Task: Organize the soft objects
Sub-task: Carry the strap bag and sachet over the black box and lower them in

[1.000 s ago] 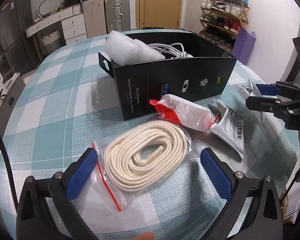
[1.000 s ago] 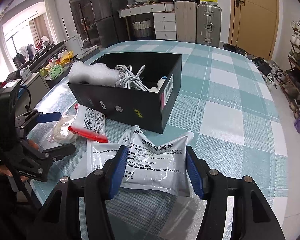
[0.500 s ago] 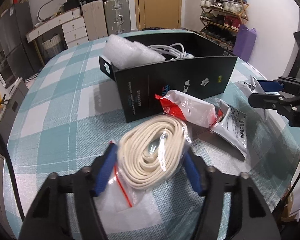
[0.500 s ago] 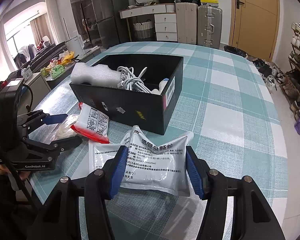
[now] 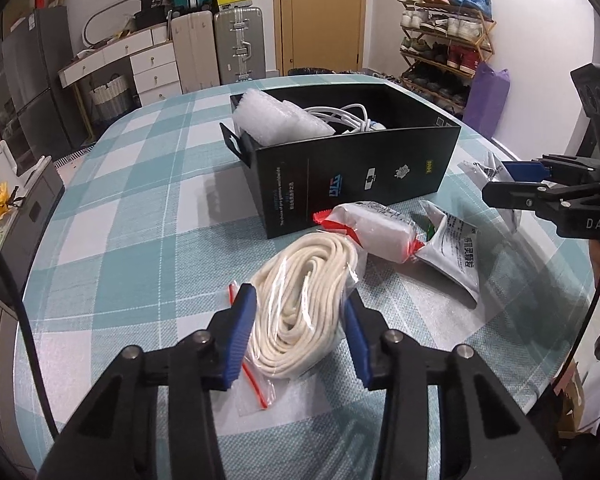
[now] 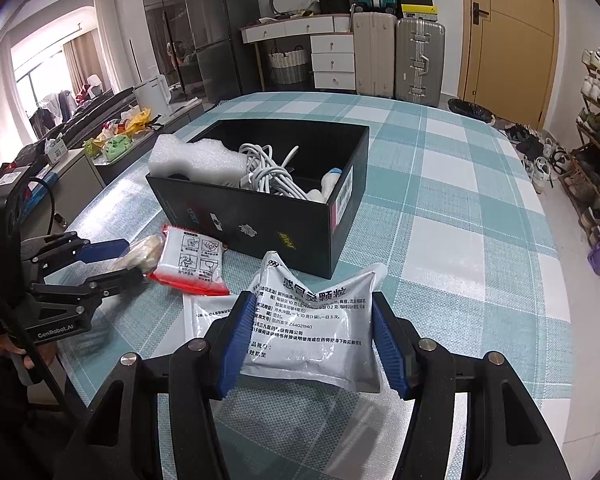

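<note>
Far beyond the tongs: two suitcases [image 6: 398,58] standing side by side against the wall, white drawer unit [image 6: 332,62] to their left, yellow door [image 6: 508,28] right, shoe rack [image 5: 446,36] at far right.

From where the left gripper looks, the near wall of the black box [image 5: 356,176] hides all but the tops of the foam sheet [image 5: 276,120] and the white cables [image 5: 348,114], and at three o'clock the right gripper [image 5: 512,184] covers part of a silver sachet [image 5: 480,168]. The red-ended packet [image 5: 376,228] lies over one end of the rope coil [image 5: 300,292]. The small print on the grey sachet [image 6: 312,320] is too fine to read.
</note>
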A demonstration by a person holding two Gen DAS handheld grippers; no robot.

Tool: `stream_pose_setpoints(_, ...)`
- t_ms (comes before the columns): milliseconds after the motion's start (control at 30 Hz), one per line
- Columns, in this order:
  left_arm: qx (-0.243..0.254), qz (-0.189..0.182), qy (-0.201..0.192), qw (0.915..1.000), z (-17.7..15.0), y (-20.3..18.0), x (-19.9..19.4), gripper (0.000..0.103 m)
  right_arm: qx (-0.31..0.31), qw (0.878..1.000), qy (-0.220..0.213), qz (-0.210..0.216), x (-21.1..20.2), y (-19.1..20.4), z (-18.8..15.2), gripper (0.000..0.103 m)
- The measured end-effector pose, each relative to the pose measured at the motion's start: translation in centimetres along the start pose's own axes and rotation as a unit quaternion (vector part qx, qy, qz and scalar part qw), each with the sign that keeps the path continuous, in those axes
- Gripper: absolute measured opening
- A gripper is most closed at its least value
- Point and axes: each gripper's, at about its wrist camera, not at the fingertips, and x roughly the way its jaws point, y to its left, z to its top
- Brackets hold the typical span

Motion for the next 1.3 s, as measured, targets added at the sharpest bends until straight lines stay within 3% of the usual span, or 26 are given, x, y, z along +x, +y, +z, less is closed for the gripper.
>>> stream_pose_setpoints(200, -0.005, -0.004, 0.005, 1.0000, 0.0, 0.2, 0.3, 0.048, -0.004, 1.000, -0.001, 0.001, 0.0, 0.2, 0.1, 0.058)
stream_pose_setpoints(267, -0.007, -0.004, 0.007, 0.9999, 0.2, 0.3, 0.3, 0.060, -0.005, 1.000, -0.001, 0.002, -0.1, 0.3, 0.1, 0.058)
stream_pose_setpoints(400, -0.005, -0.007, 0.015, 0.9999, 0.4, 0.4, 0.9, 0.065, -0.005, 1.000, 0.000, 0.002, -0.1, 0.3, 0.1, 0.058)
stream_pose_setpoints(533, 0.002, -0.001, 0.023, 0.9997, 0.7, 0.3, 1.6, 0.078, -0.005, 1.000, 0.000, 0.001, -0.2, 0.3, 0.1, 0.058)
stream_pose_setpoints(633, 0.003, 0.004, 0.032, 0.9995, 0.7, 0.4, 2.3, 0.078, -0.004, 1.000, 0.000, 0.001, -0.2, 0.3, 0.1, 0.058)
stream_pose_setpoints(700, 0.005, 0.003, 0.039, 0.9992, 0.6, 0.2, 2.5, 0.076, -0.003, 1.000, 0.001, 0.001, -0.2, 0.2, 0.0, 0.058)
stream_pose_setpoints(867, 0.020, 0.000, 0.023, 0.9995, 0.3, -0.3, 1.8, 0.043, -0.002, 1.000, 0.001, 0.002, -0.2, 0.1, 0.0, 0.058)
stream_pose_setpoints(933, 0.019, -0.006, 0.019, 0.9996, 0.2, -0.2, 1.5, 0.038, -0.002, 1.000, 0.000, 0.002, -0.2, 0.1, 0.0, 0.058)
stream_pose_setpoints(1300, -0.021, -0.027, -0.026, 0.9991, 0.9, 1.2, -1.7, 0.035, -0.006, 1.000, -0.015, 0.008, -0.6, 0.6, 0.2, 0.058)
